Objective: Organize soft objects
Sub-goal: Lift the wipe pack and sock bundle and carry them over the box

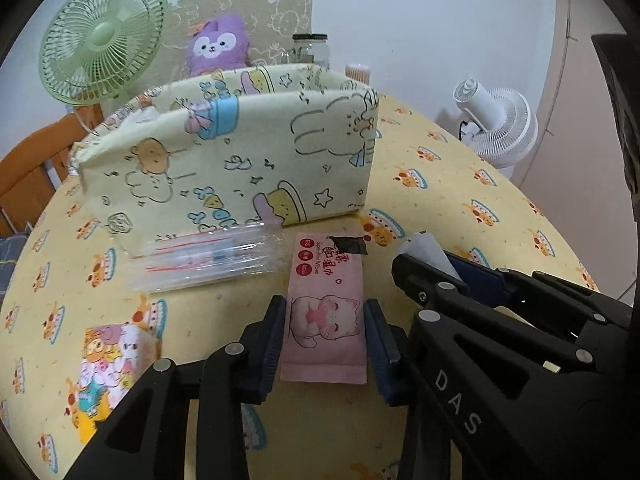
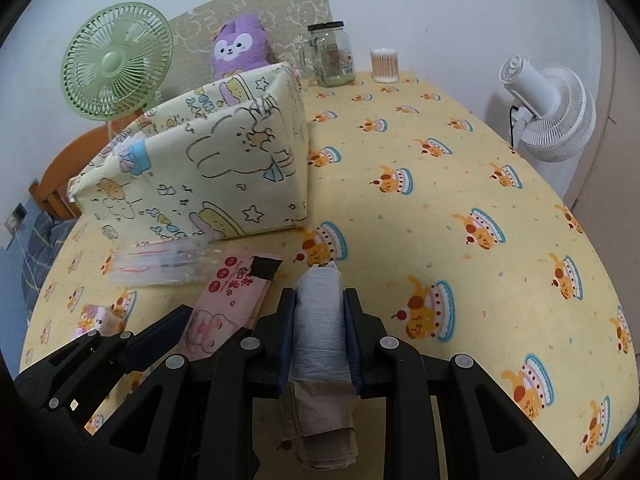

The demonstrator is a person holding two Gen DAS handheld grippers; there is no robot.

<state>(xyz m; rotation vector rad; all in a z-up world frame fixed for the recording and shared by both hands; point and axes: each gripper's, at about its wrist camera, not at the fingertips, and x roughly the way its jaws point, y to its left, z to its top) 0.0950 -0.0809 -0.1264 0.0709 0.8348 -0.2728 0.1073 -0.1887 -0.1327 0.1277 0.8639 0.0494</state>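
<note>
Wipes (image 1: 324, 312), a pink pack, lie flat on the table (image 1: 460, 184) between the fingers of my left tongs (image 1: 325, 334), which are clamped on its two long edges, in front of the fabric bin (image 1: 240, 152). To the right, my right tongs (image 2: 319, 336) are shut tight on a bag roll (image 2: 320, 320).

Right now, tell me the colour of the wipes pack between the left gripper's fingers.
Pink, with a cartoon cat; the wipes pack shows best in the left wrist view.
</note>
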